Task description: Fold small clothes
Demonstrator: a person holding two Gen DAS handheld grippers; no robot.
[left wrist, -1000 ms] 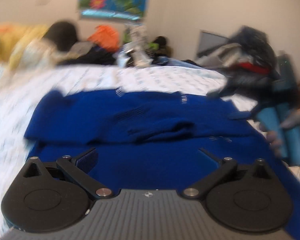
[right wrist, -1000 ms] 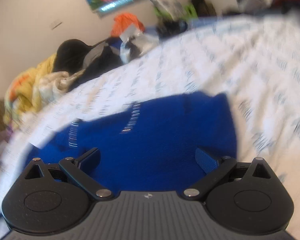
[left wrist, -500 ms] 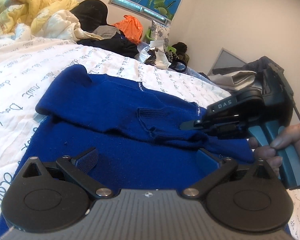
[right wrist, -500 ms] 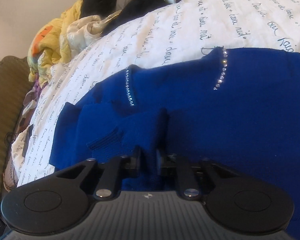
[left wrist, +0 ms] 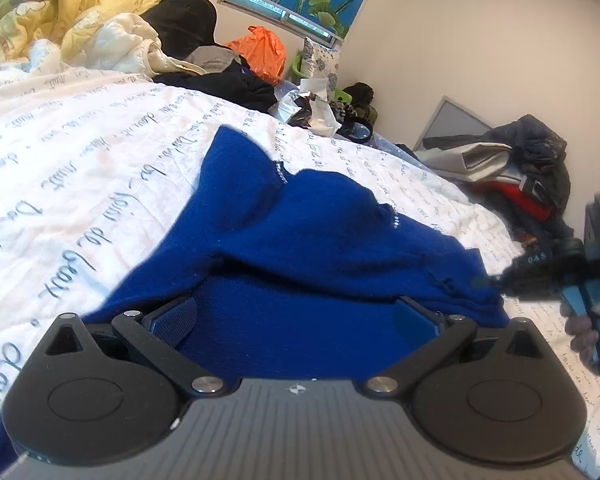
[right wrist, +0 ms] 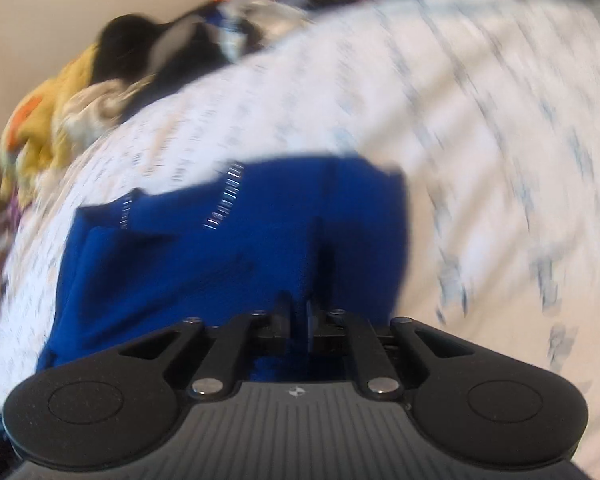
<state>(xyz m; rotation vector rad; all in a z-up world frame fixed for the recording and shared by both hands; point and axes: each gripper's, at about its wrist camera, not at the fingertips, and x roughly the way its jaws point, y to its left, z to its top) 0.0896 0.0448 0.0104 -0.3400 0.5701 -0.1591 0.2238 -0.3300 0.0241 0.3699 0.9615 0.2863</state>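
Note:
A dark blue knit garment (left wrist: 320, 232) with small rhinestone rows lies on the white script-print bedsheet (left wrist: 80, 184). My left gripper (left wrist: 294, 312) hovers low over its near part, open, both blue pads wide apart with nothing pinched. At the right edge my right gripper (left wrist: 496, 280) pinches the garment's upper layer and holds it lifted into a ridge. The blurred right wrist view shows the right gripper (right wrist: 299, 312) nearly closed, its jaws just starting to open, with blue fabric (right wrist: 220, 264) still between them.
A yellow quilt (left wrist: 60, 8), a black item (left wrist: 184, 16) and an orange bag (left wrist: 260, 52) pile up at the bed's far side. More clothes (left wrist: 520, 168) are heaped at the right. A person's fingers (left wrist: 580, 328) wrap the right gripper's handle.
The right gripper went from wide open to closed on the garment's upper layer, then drew it rightward, raising a fold. The left gripper stayed open and rolled slightly.

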